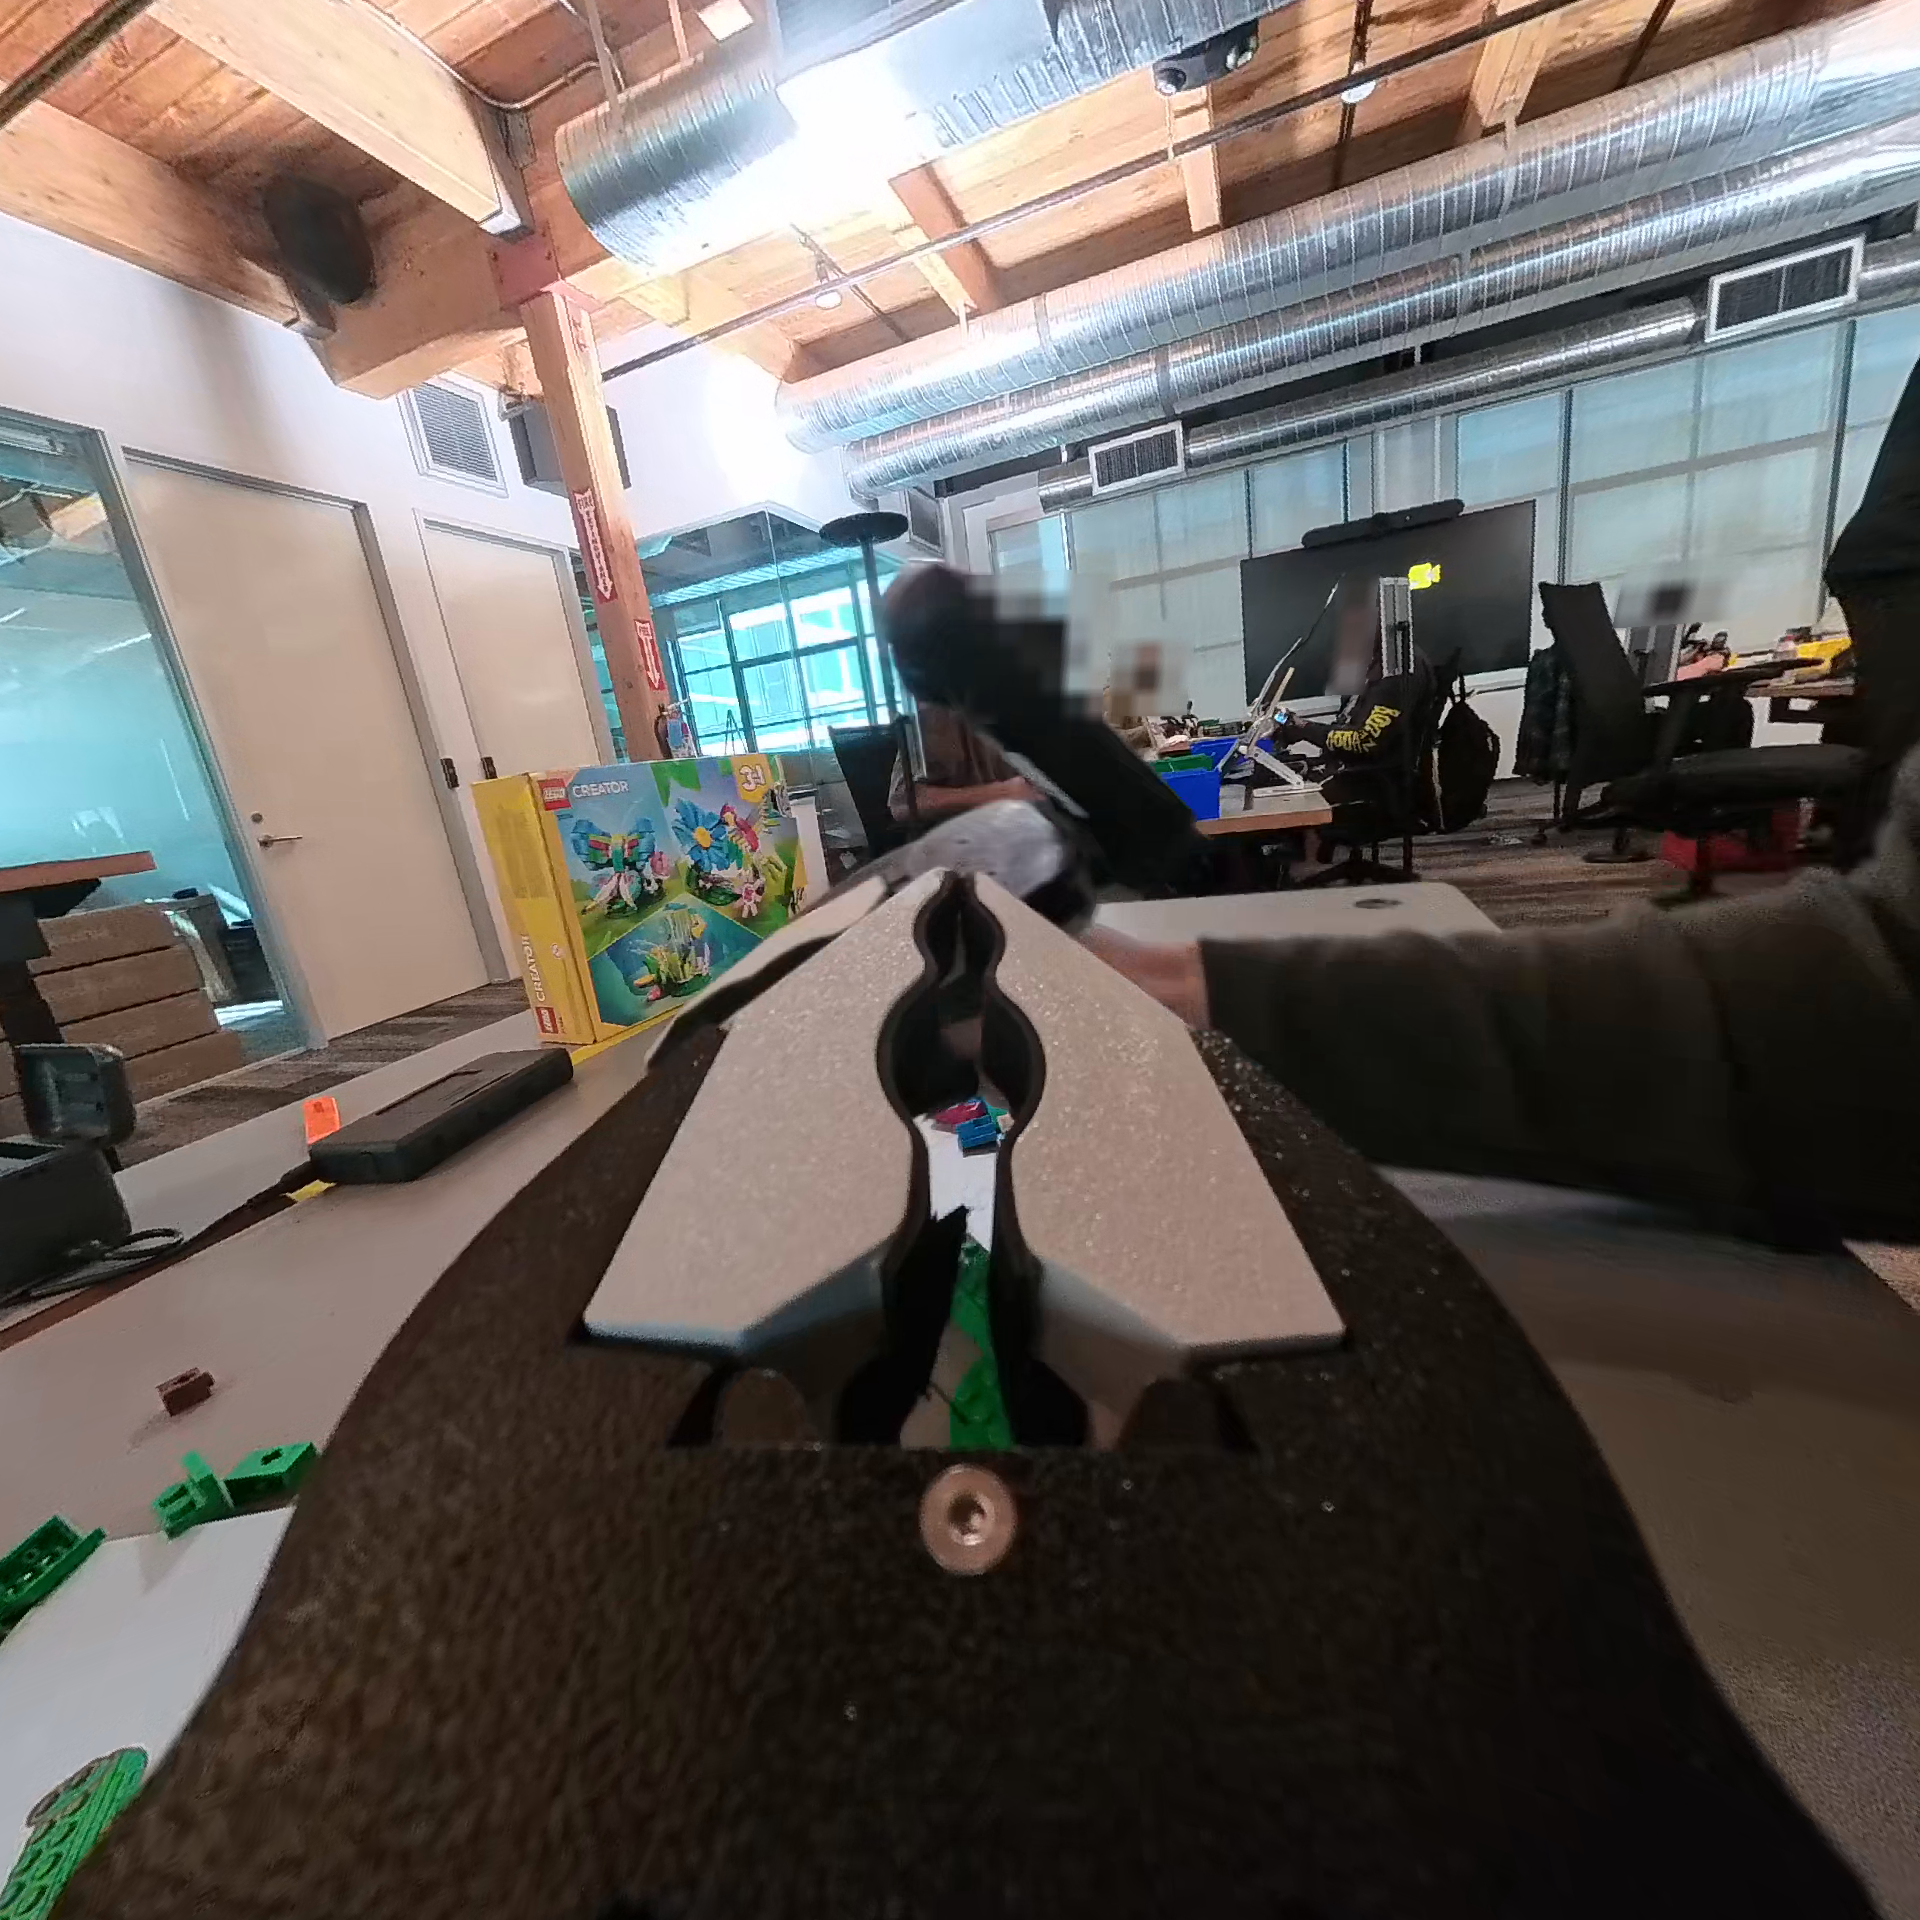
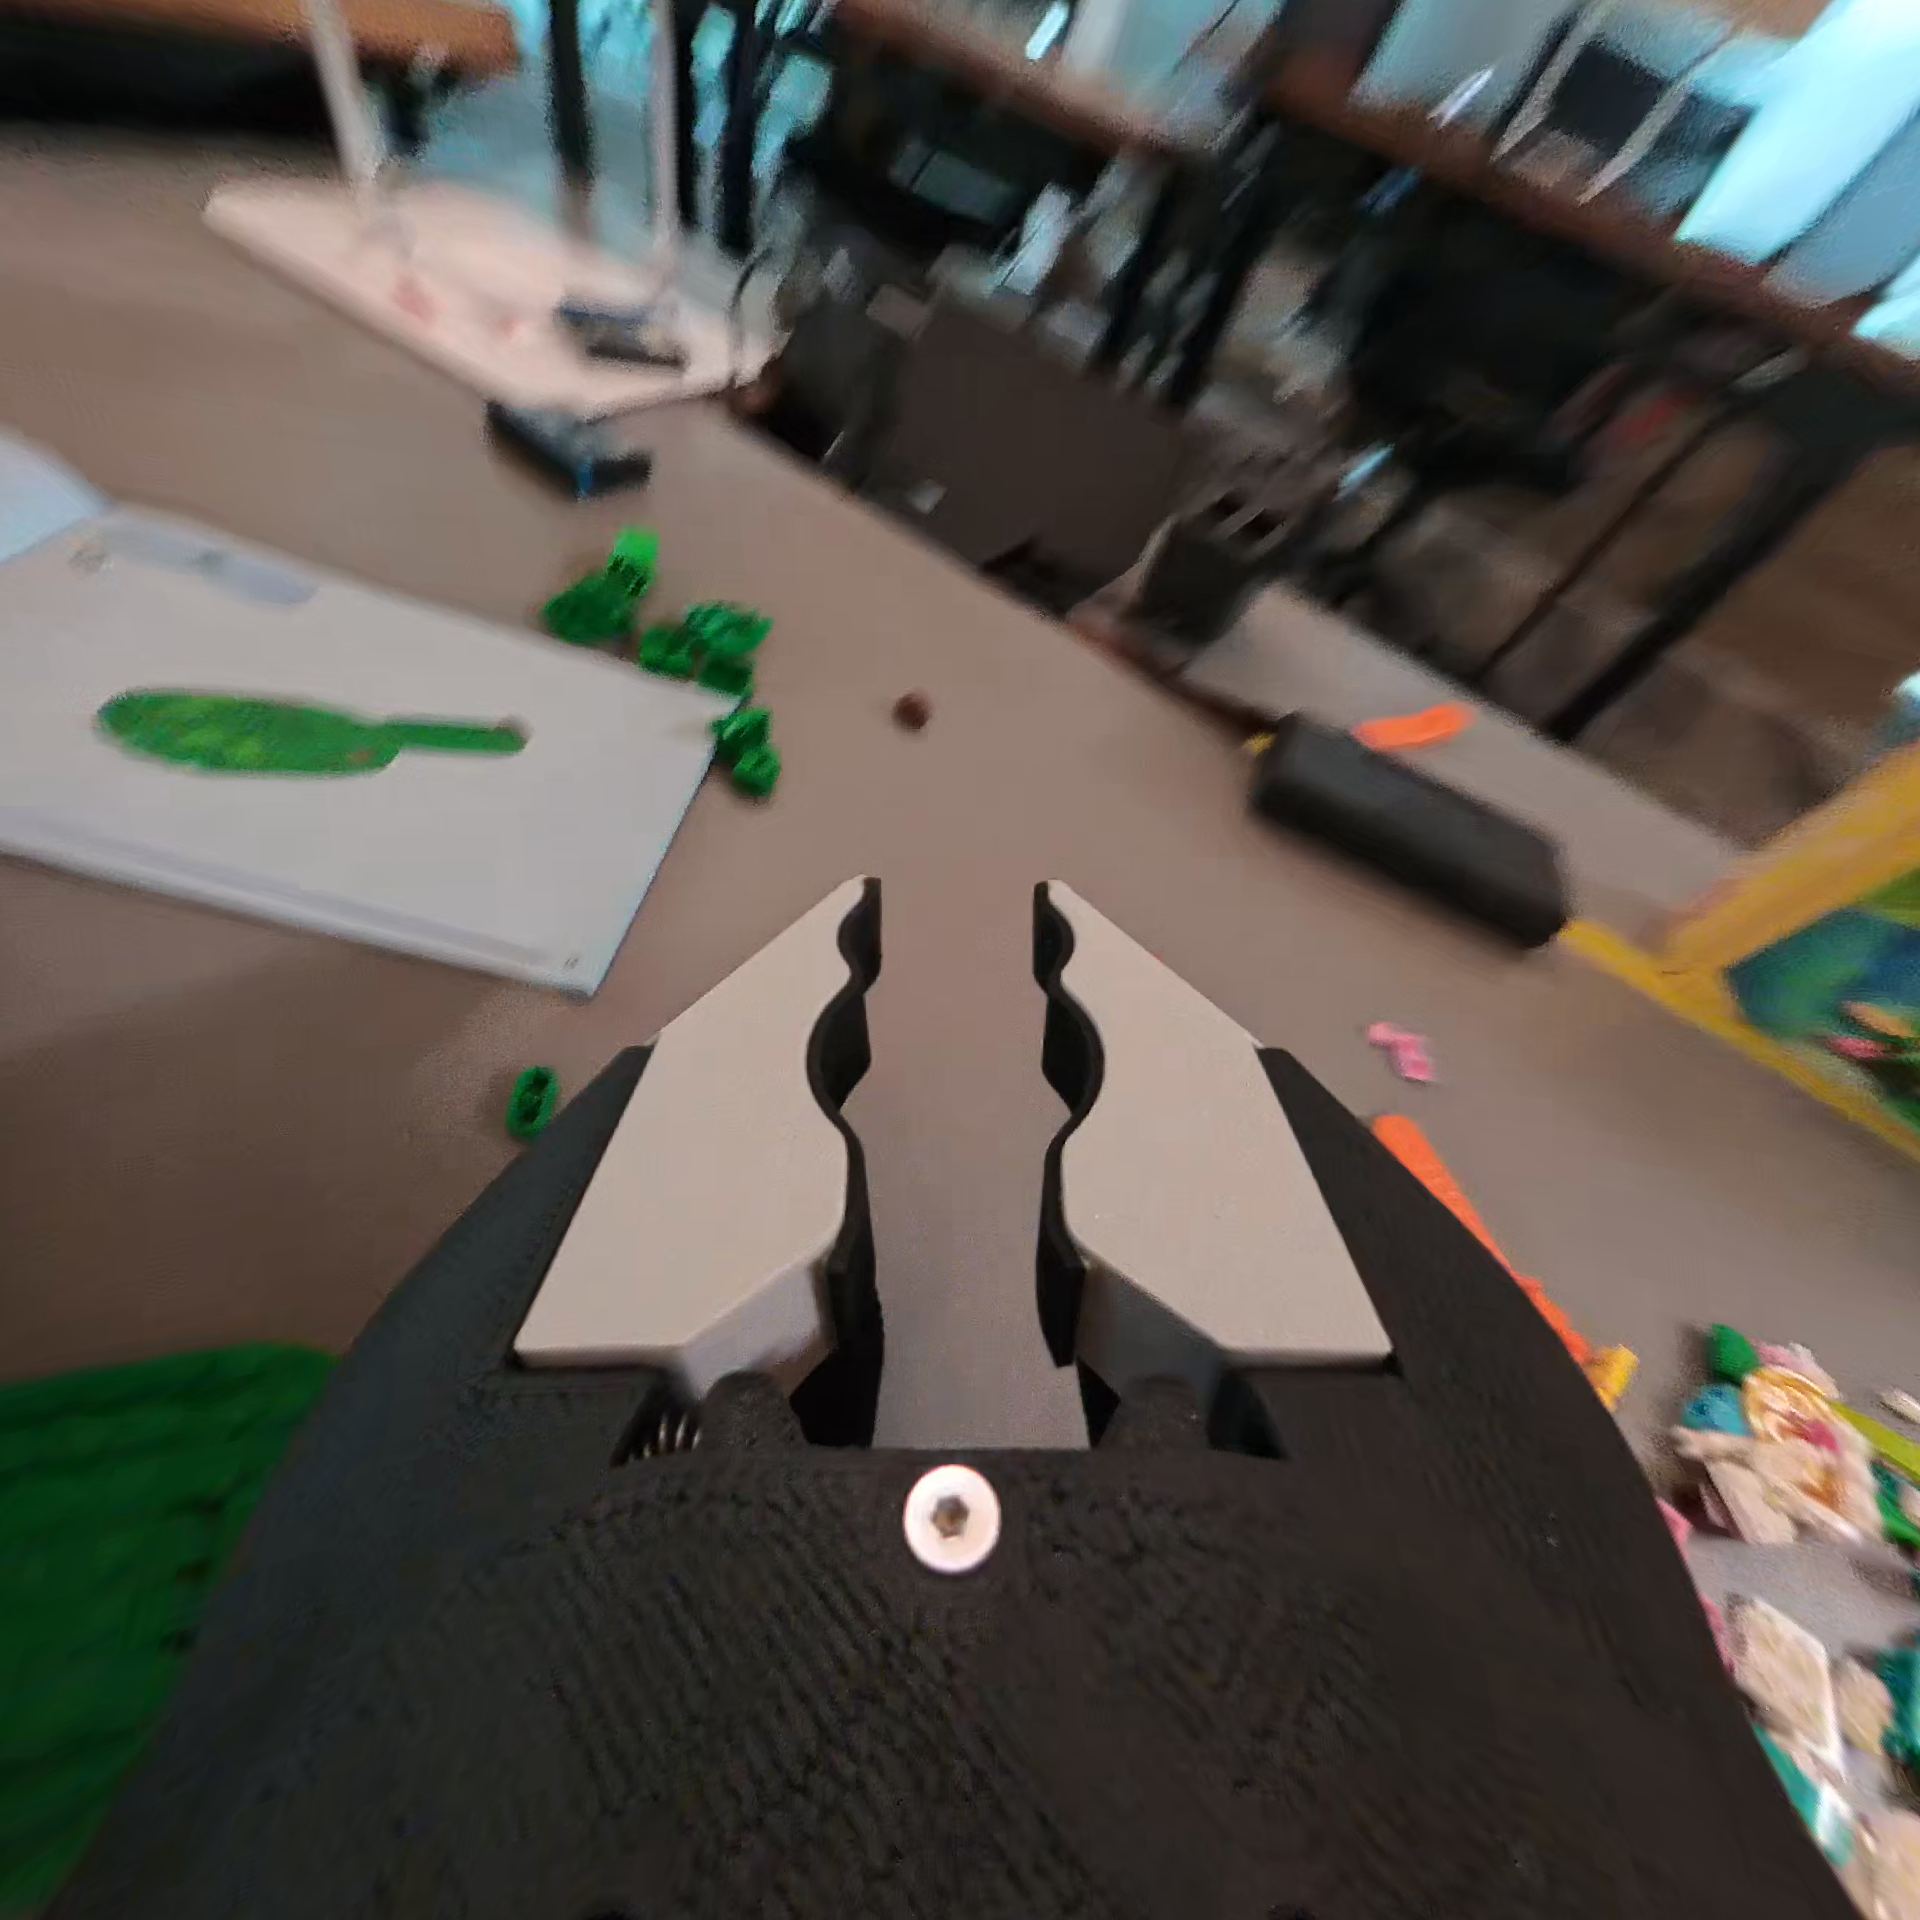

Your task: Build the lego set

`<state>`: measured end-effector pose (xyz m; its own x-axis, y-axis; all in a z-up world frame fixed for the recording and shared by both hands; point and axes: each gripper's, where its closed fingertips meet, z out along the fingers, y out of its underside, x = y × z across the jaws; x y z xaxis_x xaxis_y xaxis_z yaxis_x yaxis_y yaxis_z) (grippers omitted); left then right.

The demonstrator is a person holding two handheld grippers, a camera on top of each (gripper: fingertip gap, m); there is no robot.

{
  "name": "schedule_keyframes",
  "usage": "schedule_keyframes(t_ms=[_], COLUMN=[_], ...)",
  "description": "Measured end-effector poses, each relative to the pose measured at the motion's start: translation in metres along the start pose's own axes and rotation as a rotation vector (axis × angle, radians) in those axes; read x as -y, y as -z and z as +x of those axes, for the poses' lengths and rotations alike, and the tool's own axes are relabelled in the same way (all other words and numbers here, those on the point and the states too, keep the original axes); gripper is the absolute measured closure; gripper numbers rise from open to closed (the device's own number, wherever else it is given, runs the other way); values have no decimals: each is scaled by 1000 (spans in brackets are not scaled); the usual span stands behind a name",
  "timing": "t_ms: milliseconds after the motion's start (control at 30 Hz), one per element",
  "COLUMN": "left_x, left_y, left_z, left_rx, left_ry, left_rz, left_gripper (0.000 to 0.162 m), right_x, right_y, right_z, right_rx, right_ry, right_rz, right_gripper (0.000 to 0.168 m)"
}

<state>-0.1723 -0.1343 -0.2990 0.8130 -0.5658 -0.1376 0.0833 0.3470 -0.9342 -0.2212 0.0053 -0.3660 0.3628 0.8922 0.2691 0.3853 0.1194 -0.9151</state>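
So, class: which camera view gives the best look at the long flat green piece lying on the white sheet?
The right wrist view: the green piece lies in full on the white sheet, though blurred. The left wrist view shows only its end at the bottom-left corner, cut off by the frame and the left gripper.

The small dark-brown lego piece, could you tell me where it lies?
In the right wrist view, the small dark-brown lego piece lies alone on the grey table, right of the loose green bricks.
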Motion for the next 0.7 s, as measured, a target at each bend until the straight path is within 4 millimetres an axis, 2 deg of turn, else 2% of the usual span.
schedule_keyframes(t_ms=[100,233,467,700], left_x=[-1,-2,-2,-1], left_y=[0,0,1,1], left_z=[-4,-7,-8,-7], left_rx=[11,20,26,22], left_ry=[18,38,56,55], left_rz=[-1,-3,-1,-2], left_gripper=[162,162,162,162], right_x=[11,19,21,17], right_y=[14,26,40,38], right_z=[9,19,22,23], right_rx=[-116,-241,-408,-391], right_ry=[-17,117,358,324], right_rz=[162,252,318,312], right_gripper=[151,156,160,159])
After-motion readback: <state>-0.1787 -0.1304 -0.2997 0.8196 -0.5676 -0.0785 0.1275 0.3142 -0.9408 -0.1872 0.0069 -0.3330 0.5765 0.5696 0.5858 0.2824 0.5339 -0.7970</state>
